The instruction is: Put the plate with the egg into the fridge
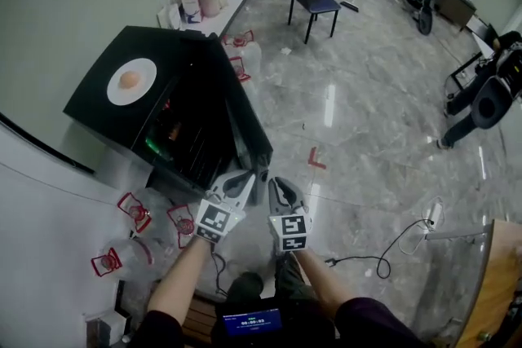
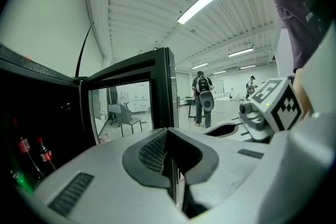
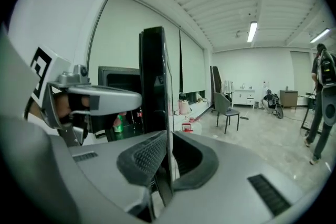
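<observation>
Atop black fridge [image 1: 98, 106]: white plate [image 1: 143, 91] holding one egg [image 1: 129, 79]. Inside, past open door [image 1: 245, 122]: bottles [image 2: 43, 153] and green container [image 1: 152, 144], dim, partly cut off. Side by side, left gripper [image 1: 247, 179] and right gripper [image 1: 274, 187]: jaws nearly together, each clamped on door's thin edge.

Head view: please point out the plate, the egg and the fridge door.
plate [image 1: 145, 87], head view, bare white part to the right of the egg.
egg [image 1: 129, 79], head view, middle of the egg.
fridge door [image 1: 245, 125], head view, dark face of the open door.
</observation>
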The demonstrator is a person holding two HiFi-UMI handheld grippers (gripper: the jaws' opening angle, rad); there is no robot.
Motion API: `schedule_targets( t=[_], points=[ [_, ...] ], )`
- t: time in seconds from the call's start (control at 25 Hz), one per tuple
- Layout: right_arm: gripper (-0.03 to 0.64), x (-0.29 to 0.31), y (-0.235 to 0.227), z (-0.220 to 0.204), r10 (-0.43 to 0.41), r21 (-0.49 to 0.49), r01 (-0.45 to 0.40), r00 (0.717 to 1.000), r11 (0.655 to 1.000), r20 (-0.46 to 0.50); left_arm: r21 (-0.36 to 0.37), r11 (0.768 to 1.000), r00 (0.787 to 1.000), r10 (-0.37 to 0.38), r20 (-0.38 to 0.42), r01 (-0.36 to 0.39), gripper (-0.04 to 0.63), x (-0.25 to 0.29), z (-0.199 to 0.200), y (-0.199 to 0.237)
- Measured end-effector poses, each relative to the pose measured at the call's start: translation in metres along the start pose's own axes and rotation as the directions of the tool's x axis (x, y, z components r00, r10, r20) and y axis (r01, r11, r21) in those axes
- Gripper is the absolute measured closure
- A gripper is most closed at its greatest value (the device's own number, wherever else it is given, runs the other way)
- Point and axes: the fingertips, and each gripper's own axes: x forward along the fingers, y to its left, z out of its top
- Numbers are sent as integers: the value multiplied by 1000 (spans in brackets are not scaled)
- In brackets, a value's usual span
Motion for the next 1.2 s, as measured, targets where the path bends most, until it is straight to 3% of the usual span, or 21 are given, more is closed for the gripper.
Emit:
schedule_targets(
  t=[0.2, 0.56, 0.72, 0.96, 1.08, 1.2],
  points=[
    [607, -26, -49, 15, -36, -43, 38, 998, 998, 44, -10, 1000, 1000, -5, -13, 5, 586, 46, 12, -19],
    [609, -32, -127, 37, -54, -109, 63, 995, 992, 84, -36, 999, 998, -40, -47, 38, 586, 151, 32, -38],
    [609, -30, -152, 47, -52, -140, 67, 993, 988, 106, -34, 999, 998, -42, -48, 40, 586, 171, 39, -38],
    [609, -15, -156, 61, 3, -209, 24, 992, 978, 129, 18, 999, 998, -29, -55, 30, 586, 169, 47, -28],
    [609, -8, -143, 75, 67, -293, -20, 987, 956, 149, 90, 995, 997, -35, -73, 42, 586, 157, 58, -22],
    [609, -3, -122, 89, 158, -402, -76, 972, 912, 175, 192, 979, 993, -44, -106, 63, 586, 139, 69, -15]
  ],
)
